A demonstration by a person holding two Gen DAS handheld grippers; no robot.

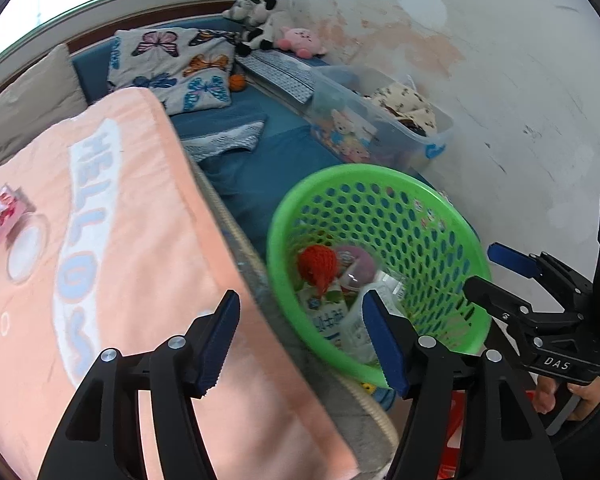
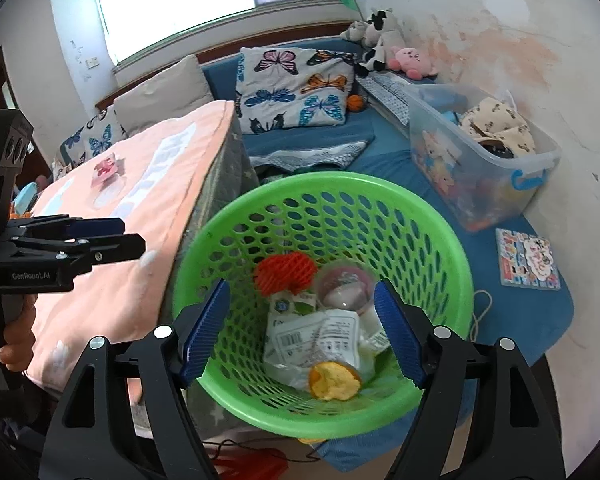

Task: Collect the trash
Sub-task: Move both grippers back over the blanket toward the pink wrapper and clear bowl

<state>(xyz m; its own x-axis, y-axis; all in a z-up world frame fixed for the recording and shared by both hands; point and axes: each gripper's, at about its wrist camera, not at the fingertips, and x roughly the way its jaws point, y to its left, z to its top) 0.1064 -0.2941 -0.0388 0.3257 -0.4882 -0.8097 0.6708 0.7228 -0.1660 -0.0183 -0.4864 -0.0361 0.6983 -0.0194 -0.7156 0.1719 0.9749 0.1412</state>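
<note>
- Currently, the left gripper [image 1: 300, 344] stands with its blue ribbed pads spread and nothing between them; it hangs over the edge where the peach towel with pale blue lettering [image 1: 112, 248] meets the round green perforated plastic basket [image 1: 440, 208].
- The right gripper [image 2: 302, 330] is likewise spread and empty, poised directly above the basket's mouth.
- Inside the basket lie a yellow-orange peel scrap [image 2: 334, 380], a crumpled white printed wrapper [image 2: 316, 336], a red foam net sleeve [image 2: 286, 272] and a clear plastic cup [image 2: 342, 282].
- One piece appears uncollected: a small pink-and-red wrapper [image 1: 6, 208] lying flat on the towel, well apart from the basket.
- Judgement: the left gripper suits that reach, being on the towel side. Approach steeply, keep the pads spread until they straddle the wrapper, then close on the wrapper's raised edge, not the towel pile.
- Risk: pinching towel fabric with the wrapper would drag the towel.
- Beyond the basket, the clear storage bin [image 2: 540, 168] and butterfly-print cushion [image 2: 296, 88] are not trash; leave them.
</note>
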